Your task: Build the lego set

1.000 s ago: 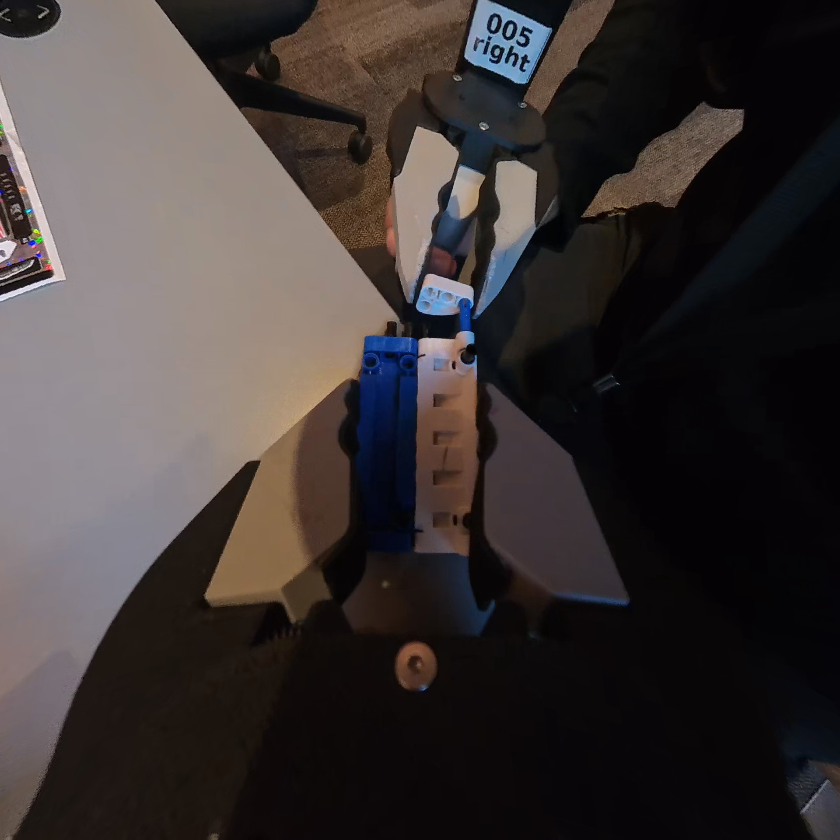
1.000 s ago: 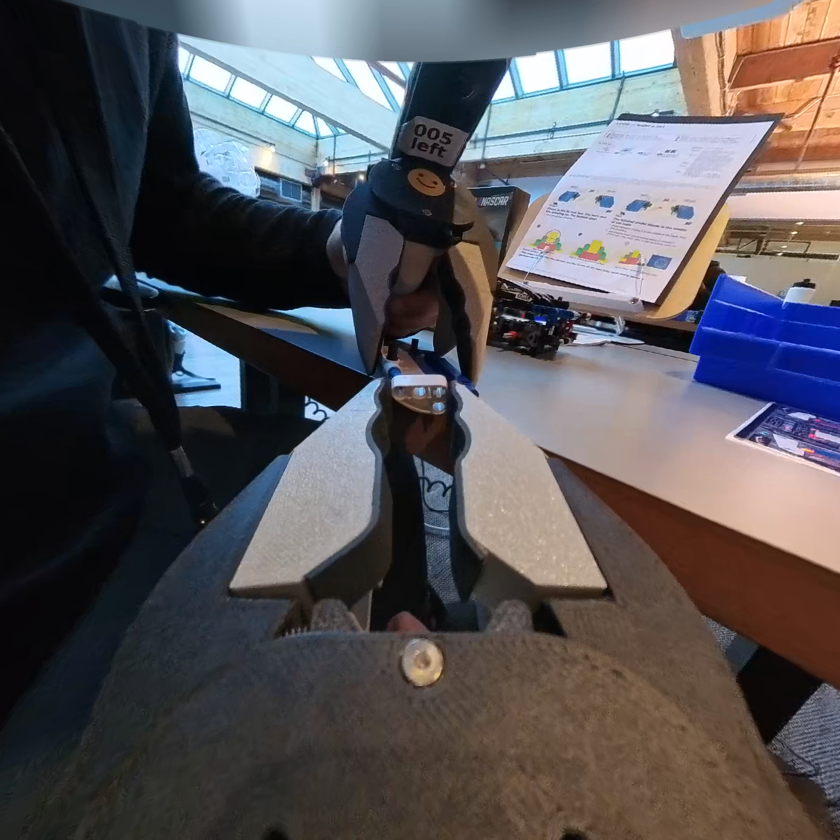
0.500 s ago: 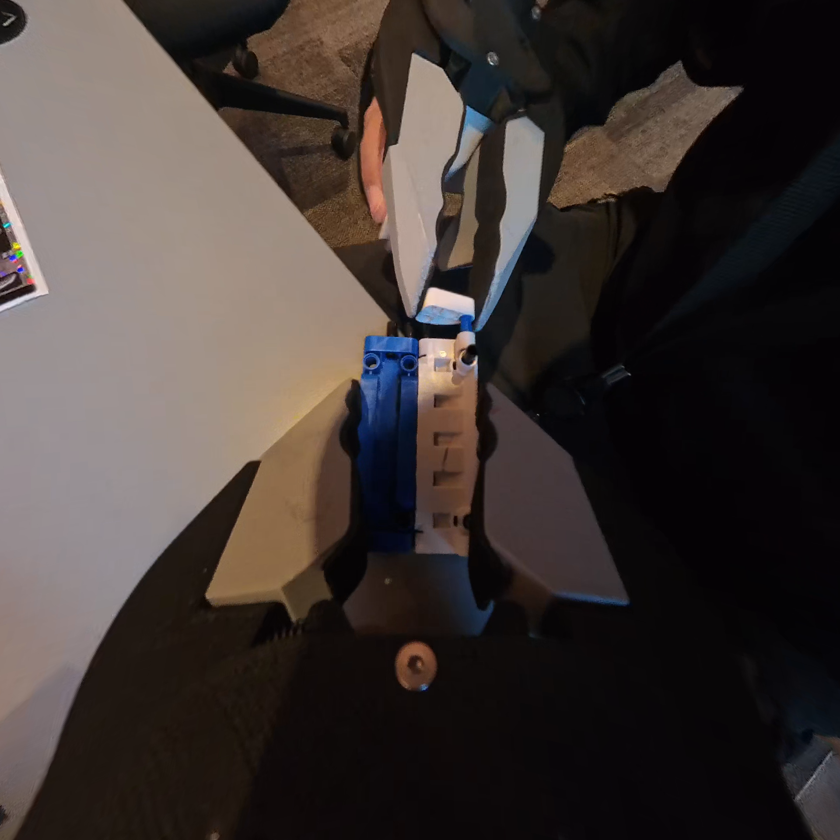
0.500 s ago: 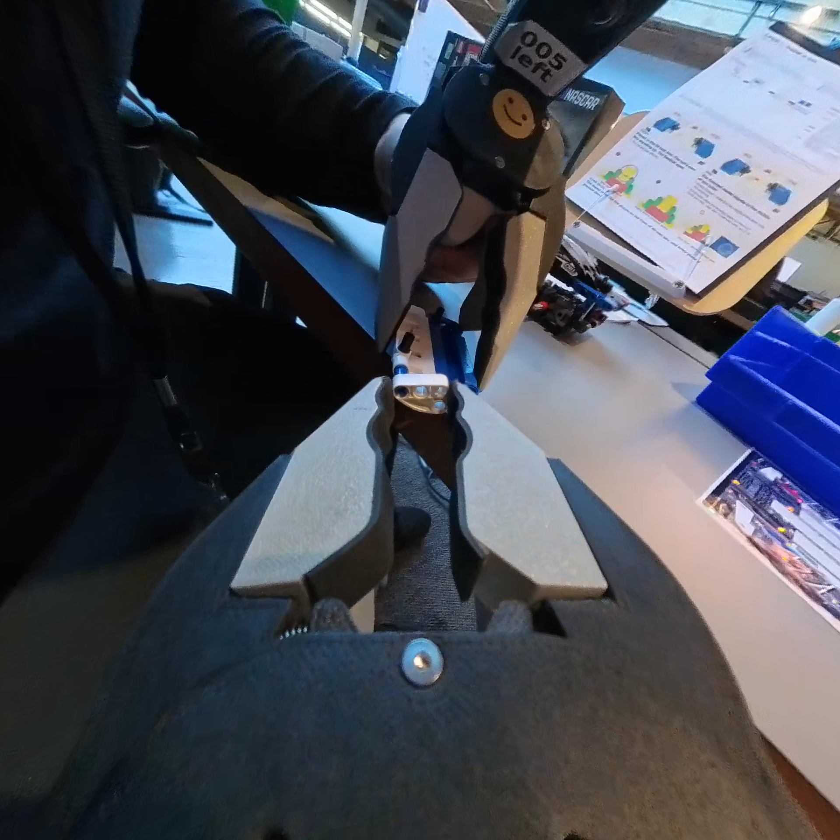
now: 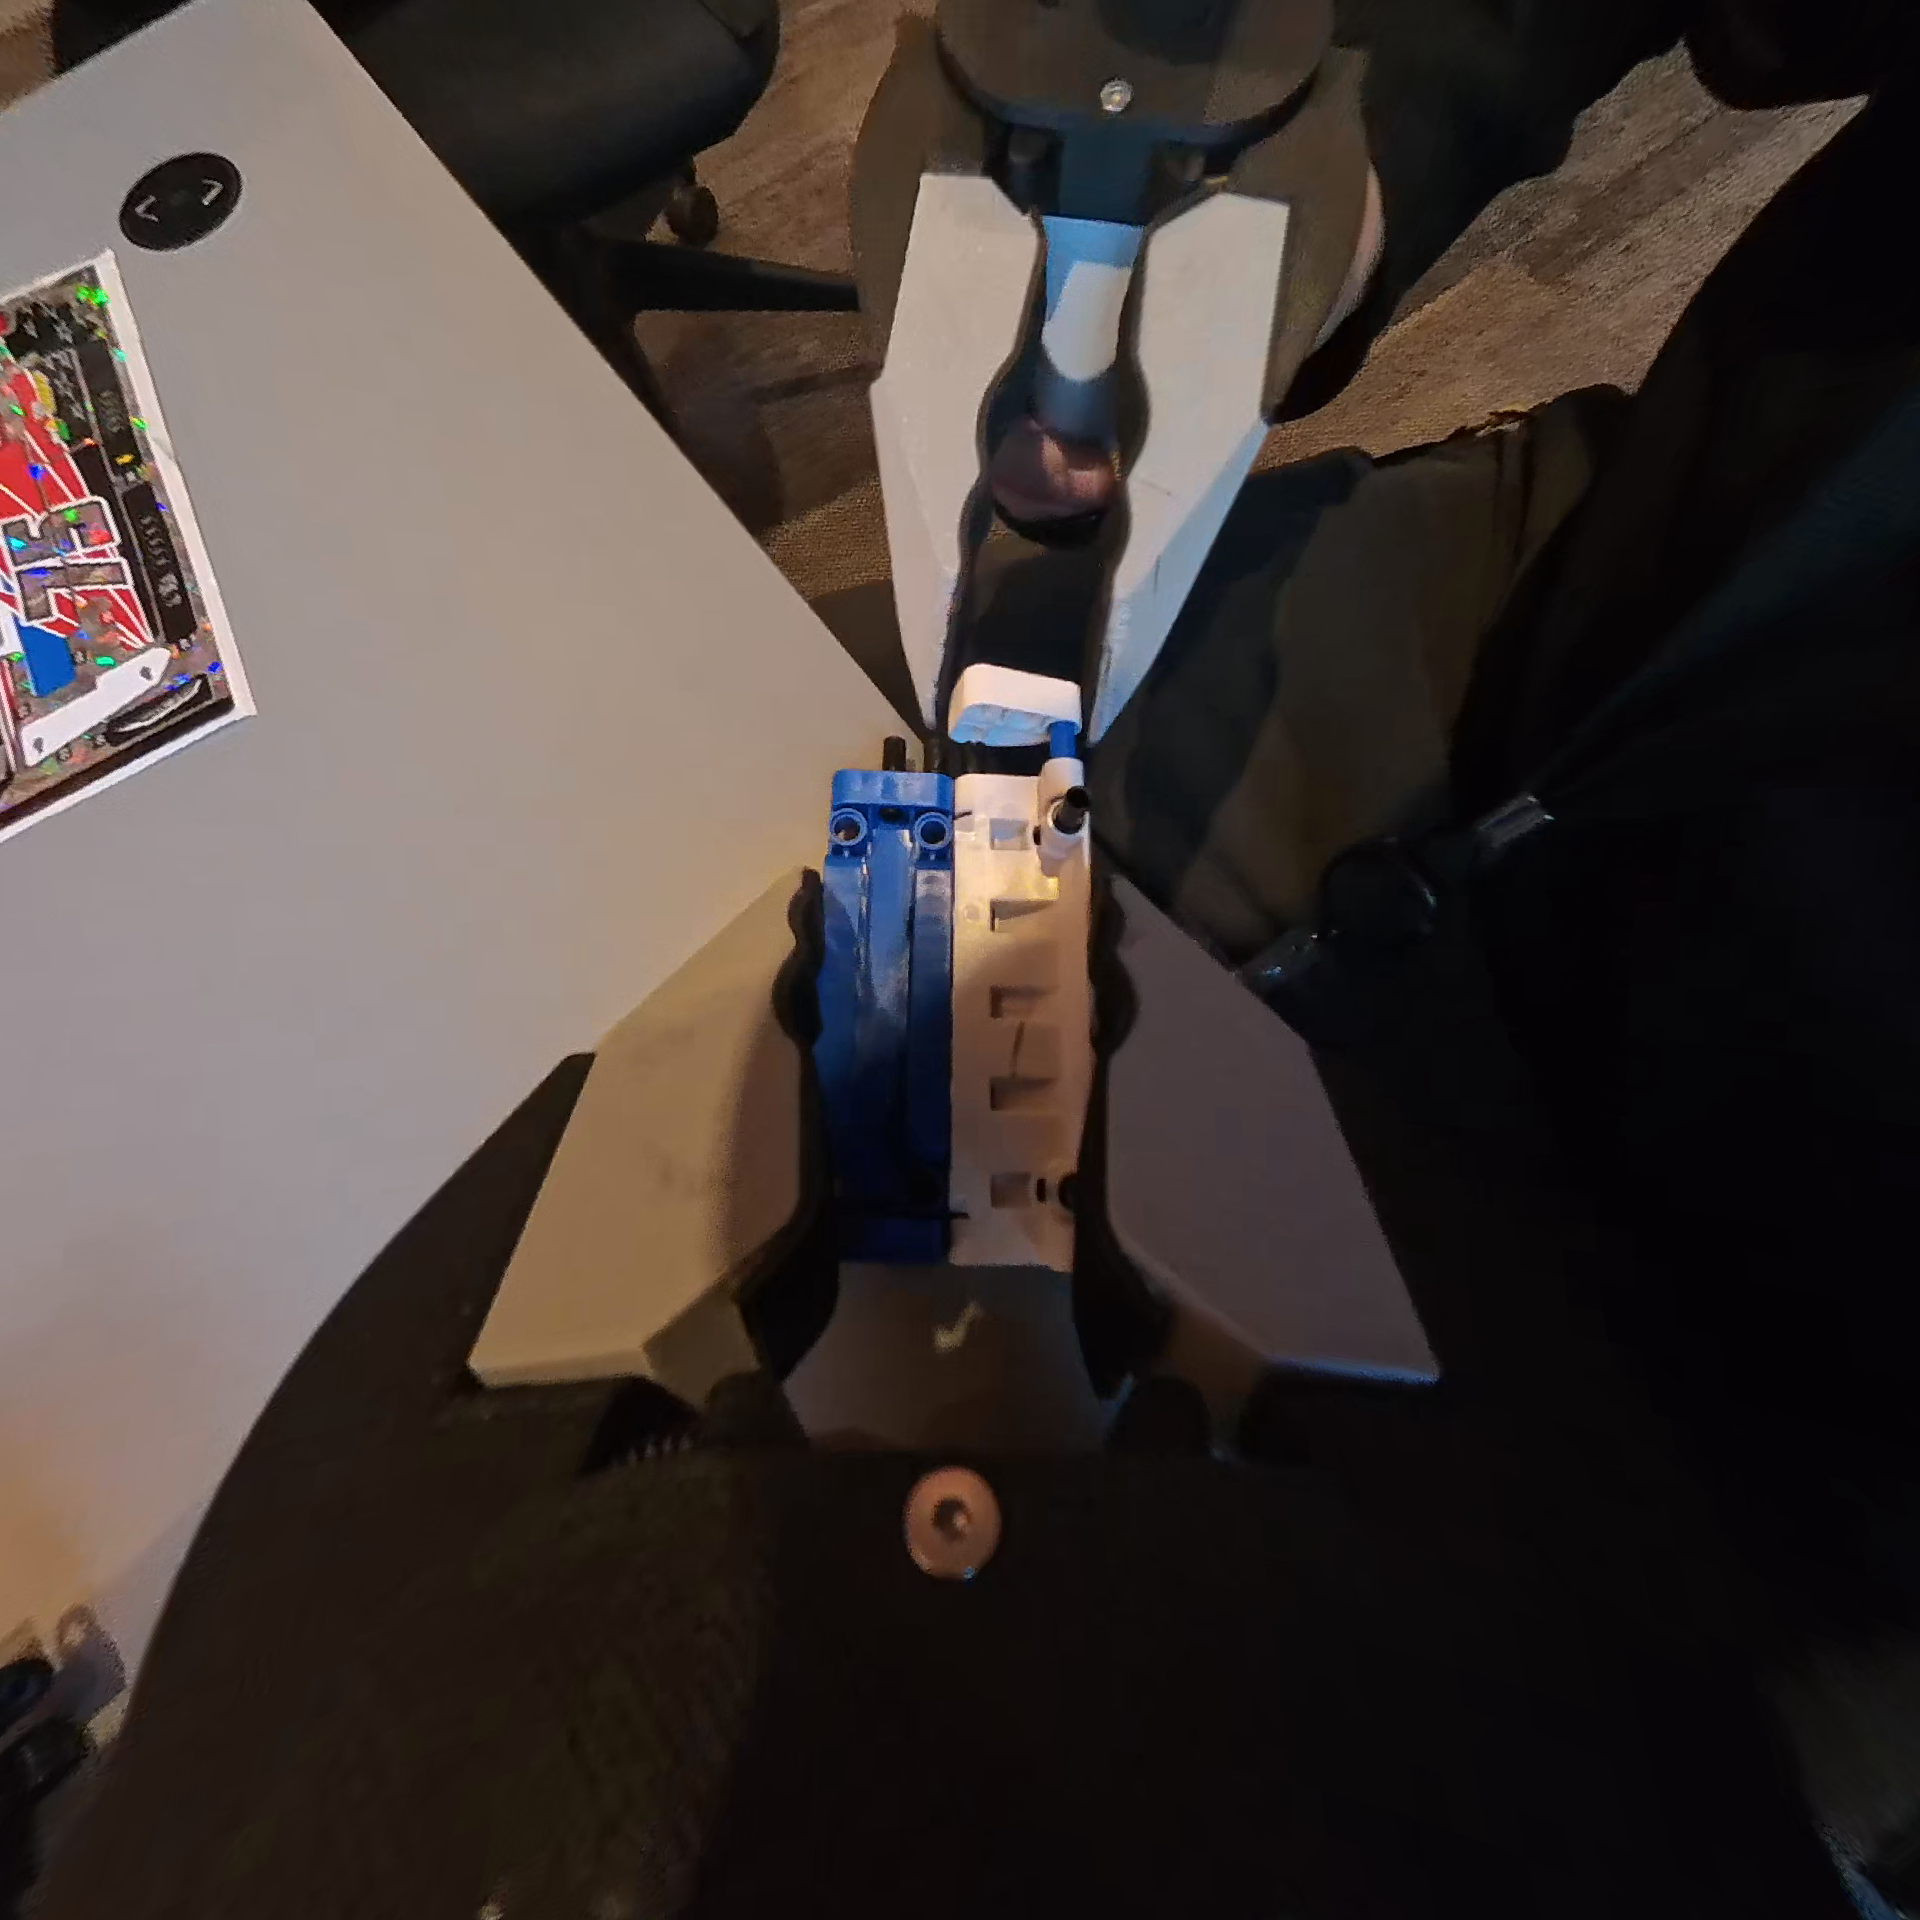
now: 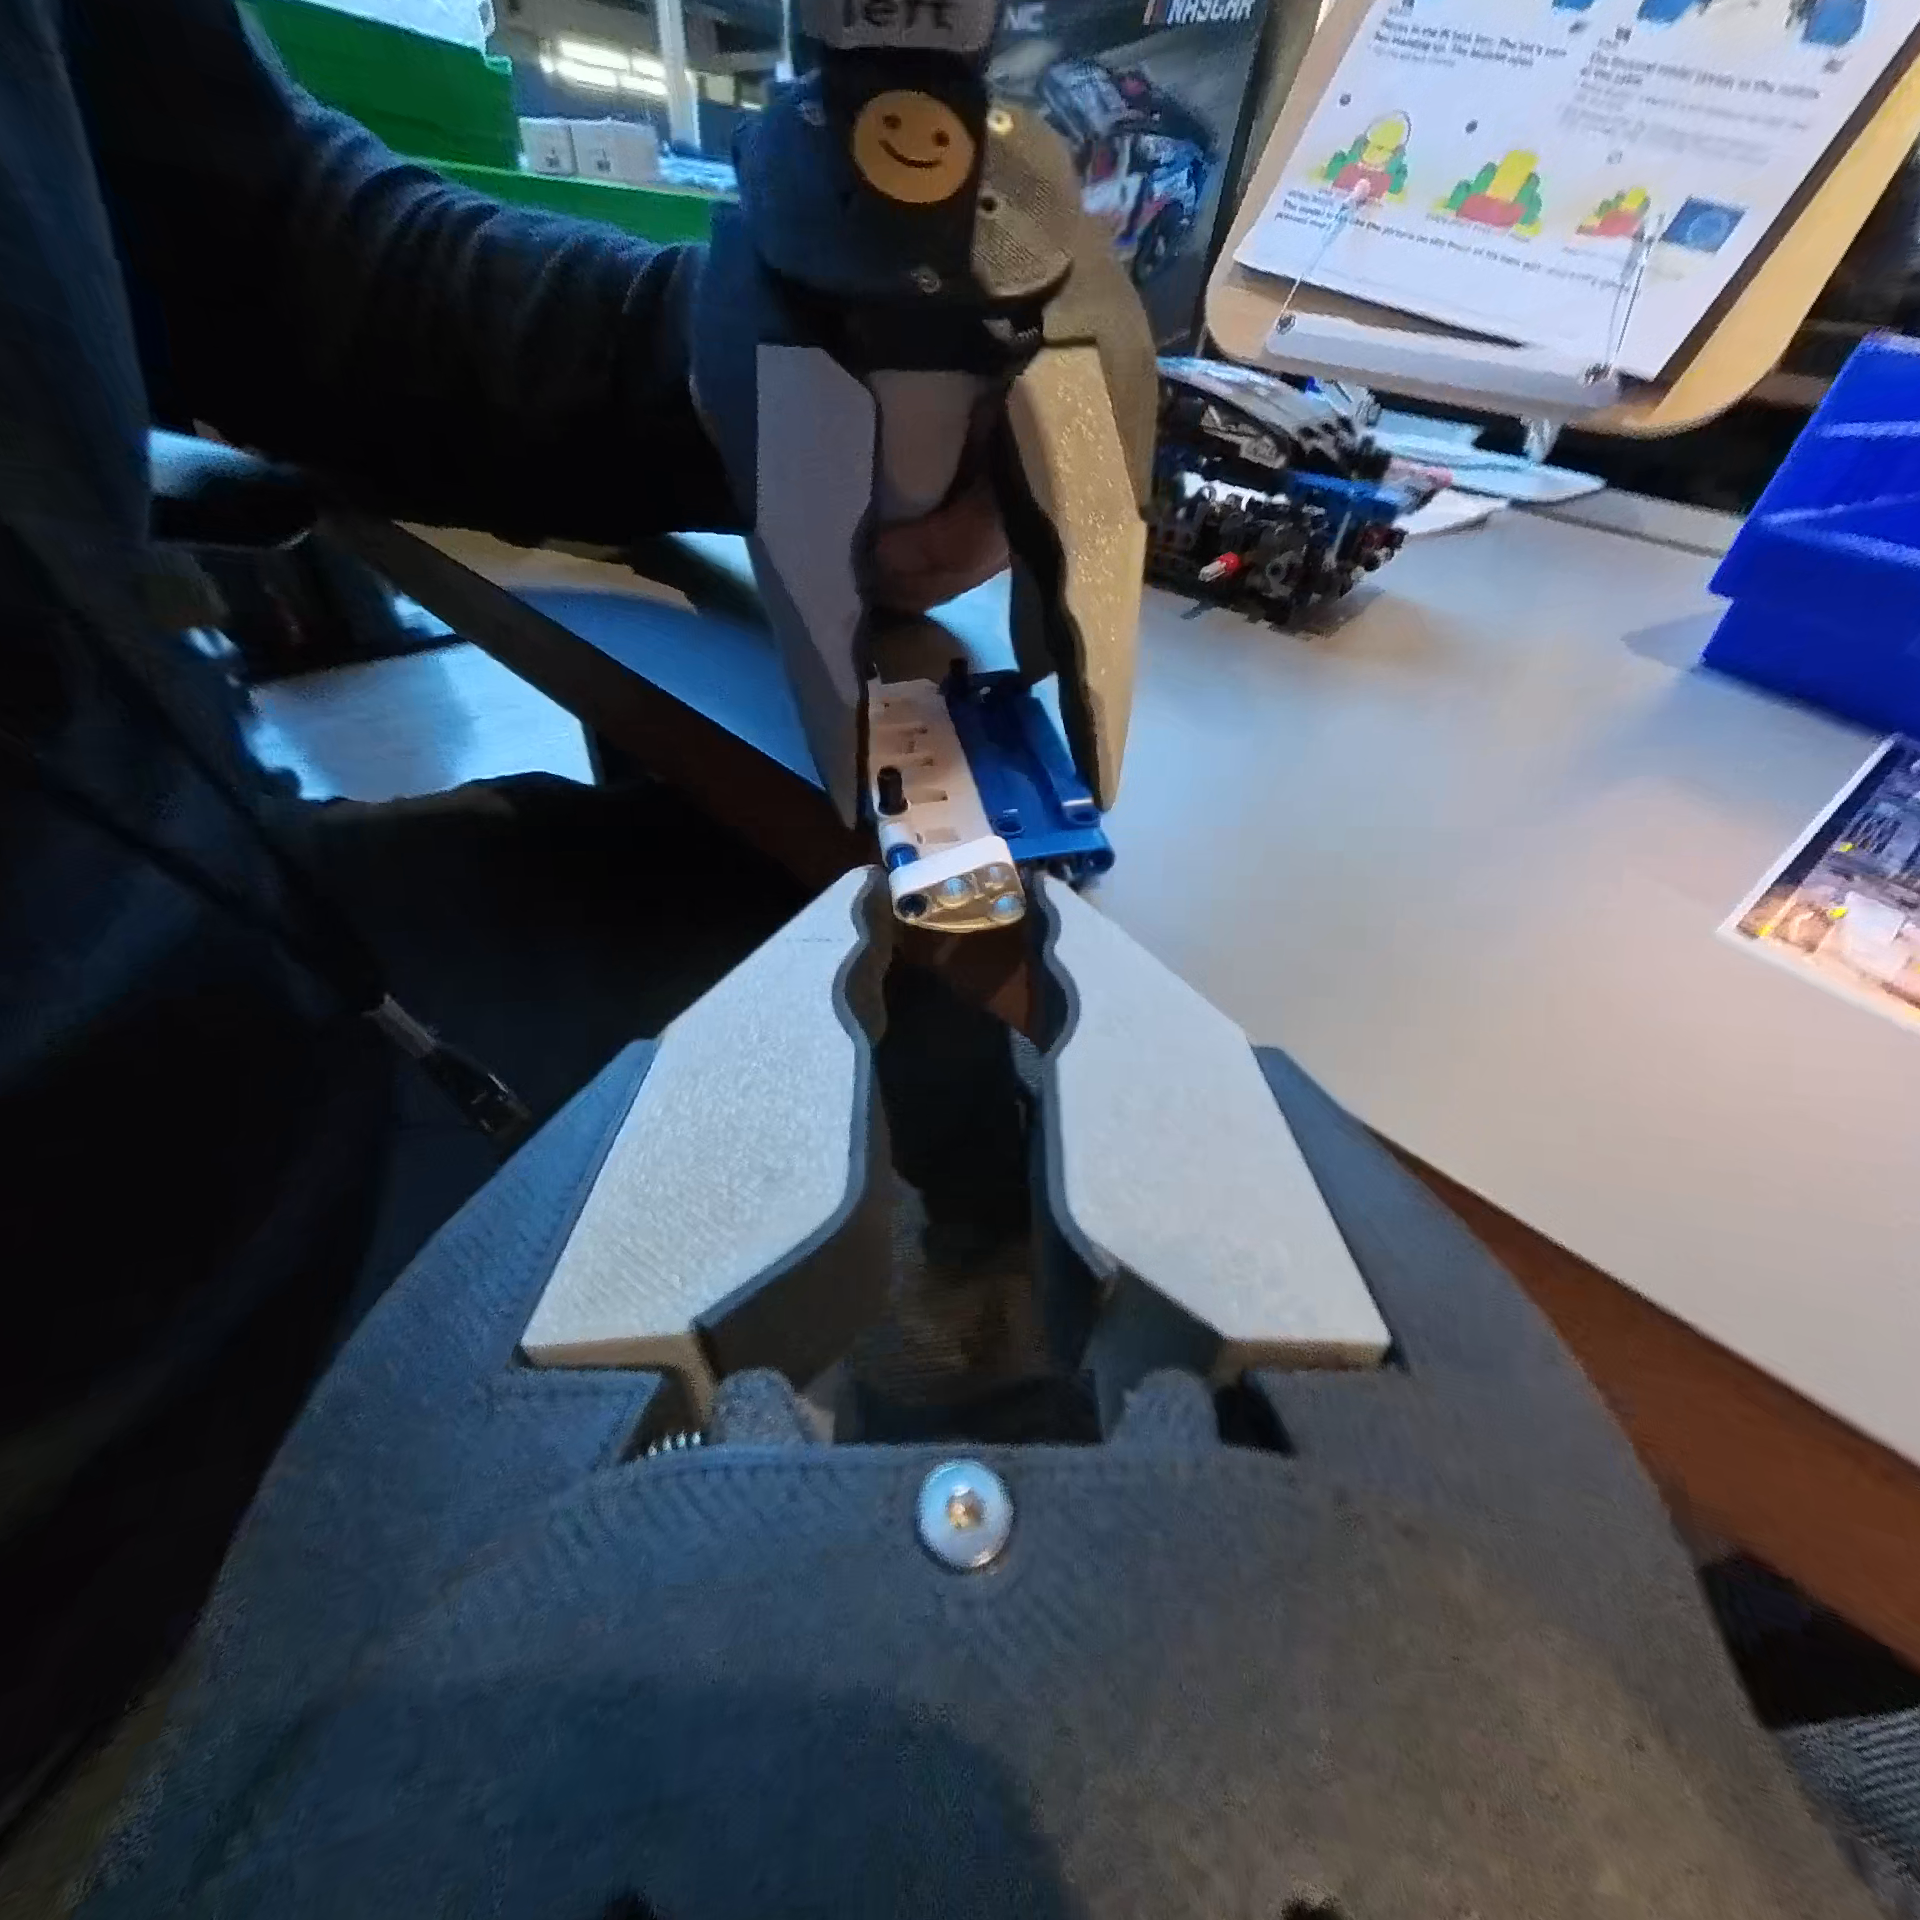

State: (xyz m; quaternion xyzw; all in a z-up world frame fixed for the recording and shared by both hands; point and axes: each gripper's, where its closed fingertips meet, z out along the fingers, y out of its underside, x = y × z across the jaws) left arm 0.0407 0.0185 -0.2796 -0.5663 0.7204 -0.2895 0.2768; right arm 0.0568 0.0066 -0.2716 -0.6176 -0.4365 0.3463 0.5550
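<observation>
My left gripper [image 5: 956, 883] is shut on a blue and white lego assembly [image 5: 951, 1039] and holds it in the air off the table's edge. My right gripper [image 6: 956, 894] is shut on a small white piece with holes [image 6: 961, 883] and holds it against the assembly's far end [image 6: 977, 769]. In the left wrist view the right gripper [image 5: 1016, 717] comes in from the top, tip to tip with mine, with the white piece [image 5: 1013, 707] between its tips. A short blue pin [image 5: 1062, 743] sits between the piece and the assembly. The left gripper [image 6: 977, 805] faces me in the right wrist view.
The grey table [image 5: 416, 831] lies left, with a sticker sheet [image 5: 94, 540] and a black round cap [image 5: 179, 200]. A partly built lego car [image 6: 1278, 540], an instruction sheet on a stand [image 6: 1558, 177] and blue bins [image 6: 1839, 582] stand farther back. A chair base [image 5: 686, 208] is on the carpet. Only a small space, under 4 cm, lies between the two pairs of fingers. The partly built lego car [image 6: 1278, 540] is about 20 cm from my left fingertips.
The right gripper has brought the white piece closer onto the assembly's end; the blue pin shows less. Both grippers have tilted and shifted a little toward the table.
</observation>
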